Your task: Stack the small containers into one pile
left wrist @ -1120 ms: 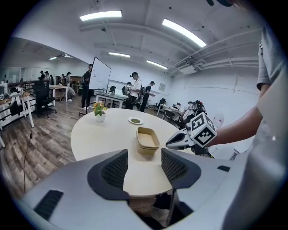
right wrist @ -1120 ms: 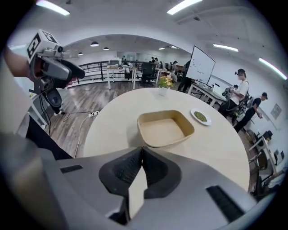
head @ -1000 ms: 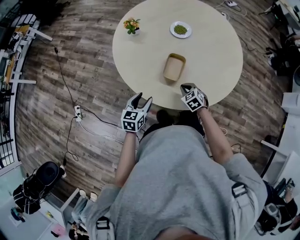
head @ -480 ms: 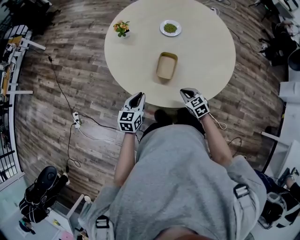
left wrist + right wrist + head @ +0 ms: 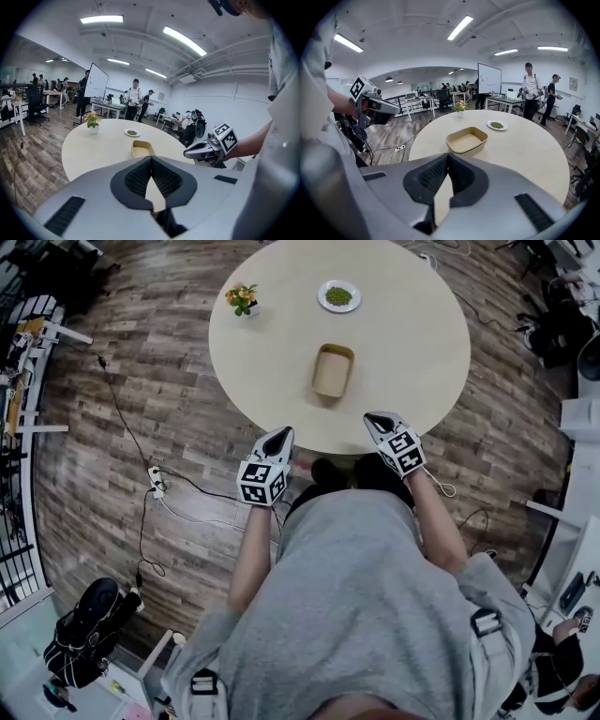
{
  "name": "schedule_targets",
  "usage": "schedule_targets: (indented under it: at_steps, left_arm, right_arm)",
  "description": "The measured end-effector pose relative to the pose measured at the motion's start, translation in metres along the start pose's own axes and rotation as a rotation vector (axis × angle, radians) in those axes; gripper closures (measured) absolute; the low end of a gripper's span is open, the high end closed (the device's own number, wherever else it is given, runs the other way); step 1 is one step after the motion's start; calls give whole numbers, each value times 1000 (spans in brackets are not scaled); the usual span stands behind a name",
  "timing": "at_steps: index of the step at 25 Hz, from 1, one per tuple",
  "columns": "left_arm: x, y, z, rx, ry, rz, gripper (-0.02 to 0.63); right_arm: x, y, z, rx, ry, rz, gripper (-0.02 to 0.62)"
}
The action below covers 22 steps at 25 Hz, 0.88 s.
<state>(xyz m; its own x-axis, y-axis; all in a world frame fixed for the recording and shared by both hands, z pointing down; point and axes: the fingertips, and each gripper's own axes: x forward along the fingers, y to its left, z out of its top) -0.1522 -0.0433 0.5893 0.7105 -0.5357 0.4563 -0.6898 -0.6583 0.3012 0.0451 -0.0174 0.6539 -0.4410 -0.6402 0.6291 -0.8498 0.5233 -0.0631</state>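
The tan containers [image 5: 333, 369] sit nested as one pile on the round table [image 5: 412, 343], near its front edge; they also show as containers [image 5: 142, 149] in the left gripper view and containers [image 5: 466, 140] in the right gripper view. My left gripper [image 5: 277, 438] hangs off the table's front edge, left of the pile. Its jaws have just been closing and now meet with nothing between them. My right gripper [image 5: 375, 418] hovers at the table's front edge, right of the pile, shut and empty. Both tips are apart from the containers.
A small potted plant [image 5: 242, 299] and a white plate of green food [image 5: 338, 296] stand at the table's far side. Cables and a power strip [image 5: 156, 482] lie on the wood floor to the left. Several people [image 5: 135, 99] stand among desks beyond the table.
The left gripper's jaws, spread wide a second ago, have come together empty. The right gripper has risen a little by the table edge. The pile has not moved.
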Motion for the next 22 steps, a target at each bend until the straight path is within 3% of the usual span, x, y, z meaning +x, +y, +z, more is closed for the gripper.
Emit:
schedule_targets:
  at_steps: [22]
  left_arm:
    - [-3, 11, 3, 23, 10, 32, 586]
  right_arm:
    - [18, -2, 11, -55, -3, 31, 591]
